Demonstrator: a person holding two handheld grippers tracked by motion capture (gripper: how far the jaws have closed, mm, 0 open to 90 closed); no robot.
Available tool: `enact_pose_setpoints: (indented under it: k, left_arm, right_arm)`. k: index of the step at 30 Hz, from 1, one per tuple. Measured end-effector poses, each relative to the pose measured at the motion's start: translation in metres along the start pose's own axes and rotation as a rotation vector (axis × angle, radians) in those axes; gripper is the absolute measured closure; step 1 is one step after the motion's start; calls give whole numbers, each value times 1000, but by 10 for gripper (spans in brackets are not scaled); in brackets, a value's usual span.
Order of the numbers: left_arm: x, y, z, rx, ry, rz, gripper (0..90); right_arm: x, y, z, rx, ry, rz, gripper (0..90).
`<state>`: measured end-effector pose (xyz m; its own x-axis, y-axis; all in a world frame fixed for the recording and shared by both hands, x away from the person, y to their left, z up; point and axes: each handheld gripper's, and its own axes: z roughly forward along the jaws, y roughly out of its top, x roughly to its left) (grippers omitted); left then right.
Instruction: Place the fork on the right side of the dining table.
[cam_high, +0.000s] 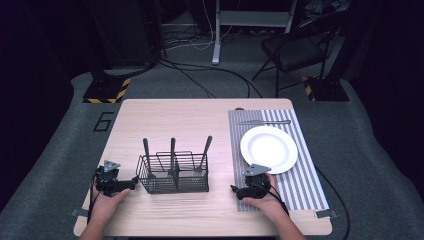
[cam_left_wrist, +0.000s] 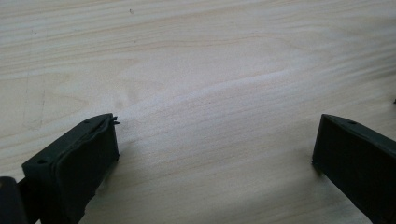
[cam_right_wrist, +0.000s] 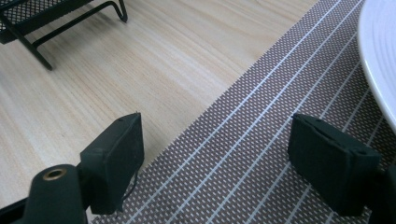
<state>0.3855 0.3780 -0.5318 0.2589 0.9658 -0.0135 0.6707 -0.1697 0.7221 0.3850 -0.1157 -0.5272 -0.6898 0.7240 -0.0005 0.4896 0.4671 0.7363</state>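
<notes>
A black wire caddy (cam_high: 172, 172) stands near the table's front middle with three dark-handled utensils (cam_high: 172, 150) upright in it. A white plate (cam_high: 269, 148) lies on a striped grey placemat (cam_high: 300, 192) at the right, and a knife (cam_high: 263, 122) lies on the mat beyond the plate. My left gripper (cam_high: 131, 183) rests on the table just left of the caddy, open, bare wood between its jaws (cam_left_wrist: 215, 140). My right gripper (cam_high: 234, 190) sits at the mat's front left corner, open over the mat edge (cam_right_wrist: 215, 149), with the plate's rim (cam_right_wrist: 376, 56) at its right.
The light wooden table (cam_high: 175, 117) has free room behind and in front of the caddy. The caddy's foot (cam_right_wrist: 42, 32) shows at the upper left of the right gripper view. A folding chair (cam_high: 295, 50), cables and stands are on the floor beyond the table.
</notes>
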Motion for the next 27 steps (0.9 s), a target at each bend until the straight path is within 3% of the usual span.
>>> enact_pose_setpoints:
  k: [23,25,27]
  left_arm:
    - [0,0,0,4,2,3,0]
    - [0,0,0,3,3,3,0]
    - [0,0,0,3,3,3,0]
  right_arm:
    - [0,0,0,0,4,-7,172]
    - [-1,0,-1,-12,-16,10,261]
    - [-4,0,-3,-20,-20,25,283]
